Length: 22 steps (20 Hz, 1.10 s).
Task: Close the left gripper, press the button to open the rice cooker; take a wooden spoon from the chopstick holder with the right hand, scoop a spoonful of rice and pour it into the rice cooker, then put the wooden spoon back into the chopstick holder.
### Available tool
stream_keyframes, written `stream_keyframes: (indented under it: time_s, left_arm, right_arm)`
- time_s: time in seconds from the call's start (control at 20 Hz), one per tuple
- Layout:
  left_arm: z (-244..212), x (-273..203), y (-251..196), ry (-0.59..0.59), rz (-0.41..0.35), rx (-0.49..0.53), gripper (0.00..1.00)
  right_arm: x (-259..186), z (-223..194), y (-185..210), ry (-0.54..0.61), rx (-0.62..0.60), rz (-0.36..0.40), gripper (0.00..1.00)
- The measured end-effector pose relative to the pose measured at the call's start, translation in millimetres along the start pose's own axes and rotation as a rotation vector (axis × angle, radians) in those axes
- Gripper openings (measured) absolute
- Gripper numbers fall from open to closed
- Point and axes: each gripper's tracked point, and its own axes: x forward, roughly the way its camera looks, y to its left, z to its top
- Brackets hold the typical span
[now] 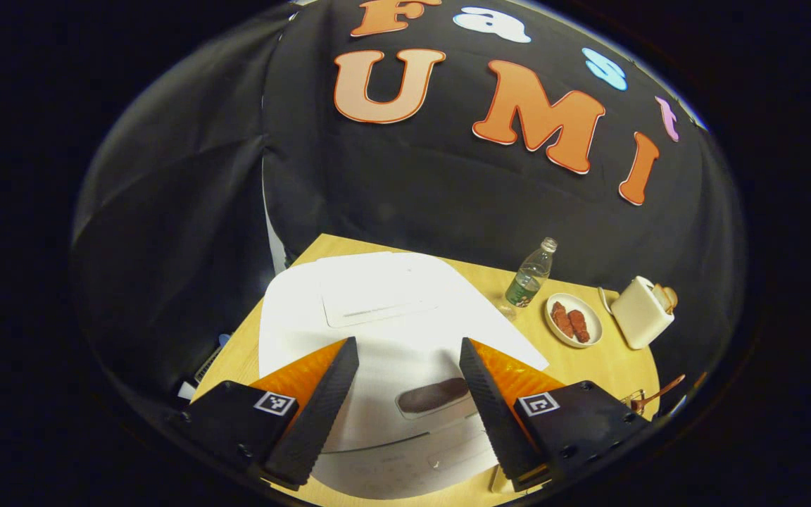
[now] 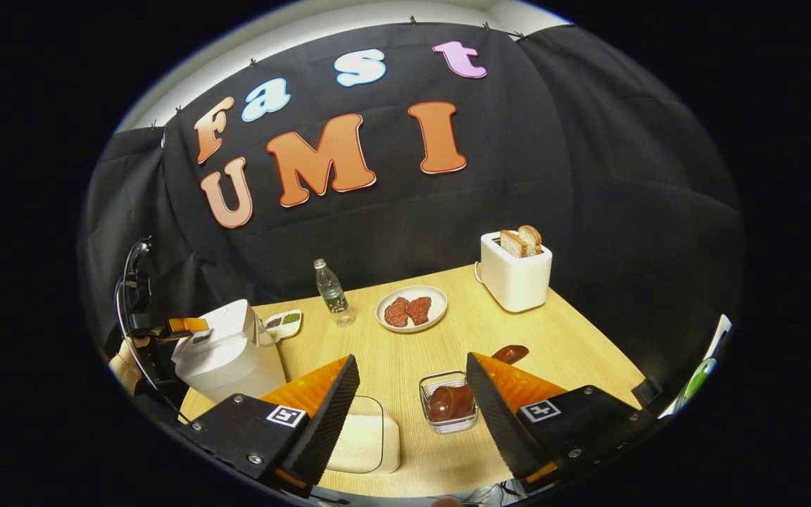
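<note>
In the left gripper view my left gripper (image 1: 409, 384) hangs with fingers spread over the shut rice cooker (image 1: 391, 331), its dark button (image 1: 434, 396) between them, while in the right gripper view my right gripper (image 2: 411, 401) is spread wide, the wooden spoon (image 2: 456, 399) in its chopstick holder (image 2: 448, 403) just left of my right finger on the desk (image 2: 574, 338).

left gripper (image 1: 409, 377): fingers spread wide apart, pointing toward 12 o'clock | right gripper (image 2: 412, 391): fingers spread wide apart, pointing toward 12 o'clock
</note>
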Motion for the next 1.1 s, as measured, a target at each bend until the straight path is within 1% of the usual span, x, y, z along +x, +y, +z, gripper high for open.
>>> stream_keyframes:
  time_s: [0.15,0.25,0.4,0.45,0.7,0.8,0.85,0.9,0.95,1.1]
  left_arm:
    - [4,15,0,0.008,0.027,0.058,0.98]
    - [-1,21,1,0.026,0.030,0.085,0.99]
    - [-8,21,1,0.038,0.035,0.081,0.99]
    - [-6,22,1,0.013,0.029,0.069,0.99]
    - [-2,18,0,-0.006,0.001,0.100,1.00]
    - [-6,8,4,0.014,0.009,0.113,0.99]
    - [0,-2,6,-0.006,0.009,0.109,0.97]
    - [11,-11,9,-0.040,0.013,0.101,0.99]
    - [22,-26,13,-0.074,0.015,0.084,0.97]
    - [60,-74,12,-0.170,-0.024,0.016,0.97]
  right_arm:
    - [5,-5,-3,0.017,0.011,-0.004,0.95]
    - [8,-5,-4,0.020,0.016,-0.008,0.95]
    - [13,-5,-6,0.020,0.014,-0.019,0.95]
    - [15,-5,-6,0.020,0.011,-0.023,0.95]
    - [16,0,-2,0.008,-0.007,-0.023,0.95]
    - [14,9,-1,-0.005,-0.014,-0.020,0.95]
    - [13,16,-1,-0.018,-0.022,-0.022,0.95]
    - [11,23,-1,-0.032,-0.032,-0.024,0.95]
    - [8,32,0,-0.048,-0.039,-0.024,0.95]
    - [-3,59,5,-0.101,-0.059,-0.019,0.95]
